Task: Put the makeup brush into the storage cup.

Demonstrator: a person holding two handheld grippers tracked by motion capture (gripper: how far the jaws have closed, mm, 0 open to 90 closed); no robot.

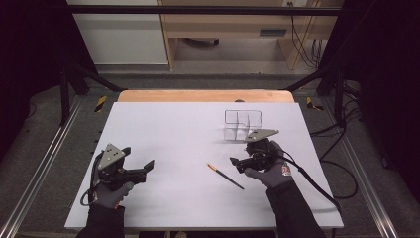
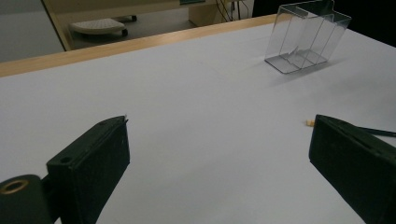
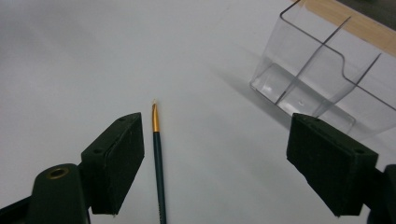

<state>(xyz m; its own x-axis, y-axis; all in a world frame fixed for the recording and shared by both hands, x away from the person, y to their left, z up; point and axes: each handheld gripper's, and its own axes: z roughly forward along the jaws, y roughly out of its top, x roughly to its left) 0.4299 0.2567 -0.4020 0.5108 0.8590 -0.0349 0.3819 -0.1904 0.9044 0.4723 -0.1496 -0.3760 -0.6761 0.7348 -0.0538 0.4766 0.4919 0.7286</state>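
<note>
Between the black jaws of the right gripper point(image 3: 215, 168) lay a dark green paintbrush point(image 3: 159, 172) with a gold ferrule, on a white table point(image 3: 70, 56), beside a clear organizer point(image 3: 322, 70).

Grey floor point(image 1: 44, 148) around the white-topped table point(image 1: 163, 134); dark metal frame rails point(image 1: 198, 10) overhead. Light wooden desk point(image 1: 223, 29) behind. Cables point(image 1: 307, 44) hang at its right.

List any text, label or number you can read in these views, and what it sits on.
None can be read.
Glove patch on the right hand: a small red and white mark, too small to read.
Paintbrush: no lettering visible on the dark handle or gold ferrule.
Clear organizer: no label.
White table sheet: blank.
</note>
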